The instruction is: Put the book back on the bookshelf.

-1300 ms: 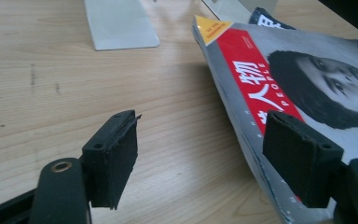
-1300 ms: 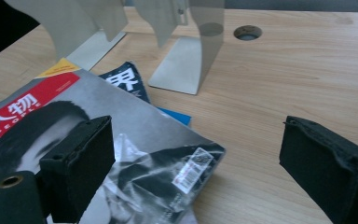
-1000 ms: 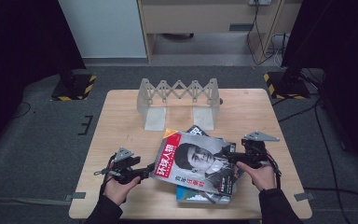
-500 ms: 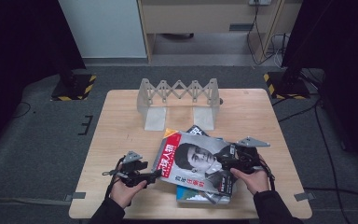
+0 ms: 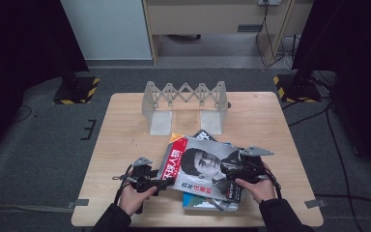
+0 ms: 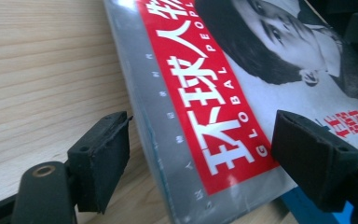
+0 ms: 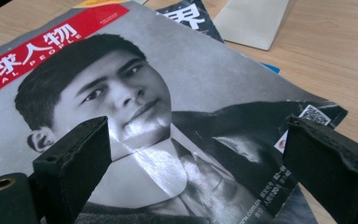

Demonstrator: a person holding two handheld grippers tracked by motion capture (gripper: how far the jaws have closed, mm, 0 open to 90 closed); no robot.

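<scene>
Both of my jaws stand apart right now, nothing clamped. Left gripper (image 5: 166, 182) sits at the near-left edge of the glossy magazine with the red title band and black-and-white portrait cover (image 5: 203, 169); in the left gripper view the magazine's grey spine edge (image 6: 168, 154) runs up between my two black pads, which have just been opening and don't touch it. Right gripper (image 5: 224, 170) hovers over the right half of the same cover, jaws wide, with the portrait (image 7: 135, 107) between them and no contact that I can see. The magazine lies askew on top of a small stack: a blue-covered book (image 5: 207, 203) pokes out underneath at the near edge and a dark-covered magazine (image 5: 204, 135) shows at the far edge, all on the light wooden worktop (image 5: 125, 130). A grey folding accordion-style rack (image 5: 186, 96) stands empty at the far side, well apart from the stack. My read: this is the pick-up step for the top magazine, likely bound for the rack, and no grip has been made yet. Next move needs one pad under the spine edge and one on top, then close; the cover is slick and floppy, so a shallow bite could slip or drag the book below with it. Right side should steady or lift the opposite edge.
</scene>
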